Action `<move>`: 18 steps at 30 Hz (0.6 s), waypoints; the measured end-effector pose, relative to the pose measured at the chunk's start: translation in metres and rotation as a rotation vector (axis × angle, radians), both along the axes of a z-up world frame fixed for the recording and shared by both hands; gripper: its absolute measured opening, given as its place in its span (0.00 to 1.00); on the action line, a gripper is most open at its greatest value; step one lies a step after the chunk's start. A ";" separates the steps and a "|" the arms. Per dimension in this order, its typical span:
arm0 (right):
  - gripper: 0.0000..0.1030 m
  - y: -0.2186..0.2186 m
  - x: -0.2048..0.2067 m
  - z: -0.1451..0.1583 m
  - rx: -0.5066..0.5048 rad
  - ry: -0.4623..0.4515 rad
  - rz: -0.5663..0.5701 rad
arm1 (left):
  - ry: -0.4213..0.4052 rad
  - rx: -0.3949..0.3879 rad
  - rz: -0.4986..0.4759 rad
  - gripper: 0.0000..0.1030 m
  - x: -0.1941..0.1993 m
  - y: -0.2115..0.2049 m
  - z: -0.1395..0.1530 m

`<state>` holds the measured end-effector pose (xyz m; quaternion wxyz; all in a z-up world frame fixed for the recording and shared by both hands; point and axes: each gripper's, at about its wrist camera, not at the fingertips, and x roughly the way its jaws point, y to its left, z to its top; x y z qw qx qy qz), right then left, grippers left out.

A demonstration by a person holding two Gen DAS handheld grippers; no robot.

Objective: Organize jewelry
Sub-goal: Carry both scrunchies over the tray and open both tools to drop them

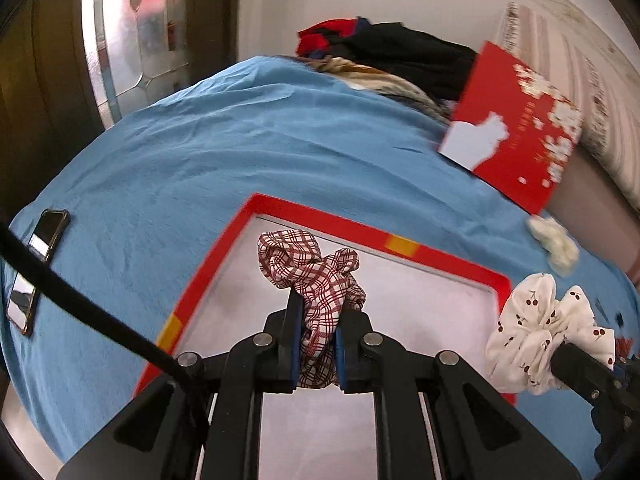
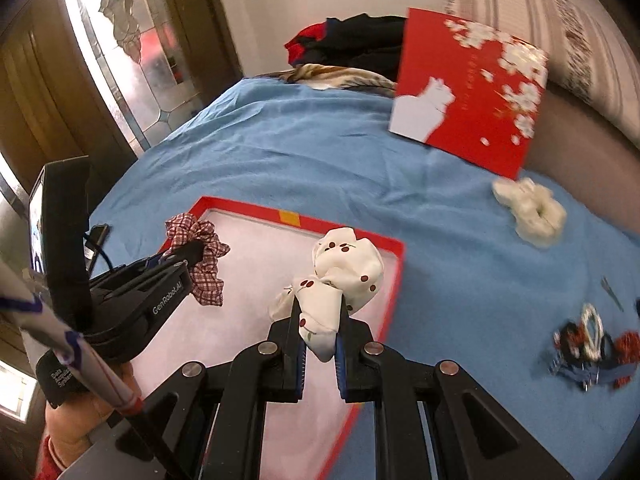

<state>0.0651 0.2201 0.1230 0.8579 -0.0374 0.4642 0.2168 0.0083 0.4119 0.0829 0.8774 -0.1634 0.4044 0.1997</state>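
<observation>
The blue-covered bed [image 2: 304,152] carries the open red box [image 2: 394,280], its white floor lying directly below both grippers. The left gripper [image 1: 316,332], fingers clamped on the red-checked scrunchie [image 1: 308,268], hangs over the box's left part; the right gripper [image 2: 320,340], fingers clamped on the cherry-print scrunchie [image 2: 348,268], hangs over its right part, near the right rim. Each load likely needs only to go straight down. A cream scrunchie [image 2: 532,208] and small jewelry pieces [image 2: 592,344] lie outside on the right, nearer the right gripper.

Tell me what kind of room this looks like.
Probably a bedroom at home: a bed under a blue sheet, a pile of clothes at its far end, and a wooden door with patterned glass beside it.
</observation>
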 end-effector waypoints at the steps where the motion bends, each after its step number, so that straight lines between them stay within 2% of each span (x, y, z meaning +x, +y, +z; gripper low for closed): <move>1: 0.12 0.005 0.004 -0.002 -0.009 -0.005 0.005 | 0.001 -0.005 0.006 0.12 0.002 0.004 -0.002; 5: 0.12 0.021 0.019 -0.015 -0.048 -0.018 0.023 | 0.023 -0.009 0.031 0.12 0.012 0.019 -0.013; 8: 0.13 0.025 0.029 -0.029 -0.056 0.006 0.019 | 0.036 0.004 0.049 0.13 0.016 0.026 -0.019; 11: 0.13 0.025 0.034 -0.041 -0.057 0.029 0.009 | 0.030 -0.002 0.066 0.17 0.015 0.030 -0.020; 15: 0.16 0.024 0.037 -0.054 -0.065 0.052 0.003 | 0.013 0.003 0.083 0.31 0.011 0.033 -0.017; 18: 0.17 0.022 0.035 -0.056 -0.068 0.052 0.000 | -0.003 0.016 0.092 0.35 0.008 0.032 -0.012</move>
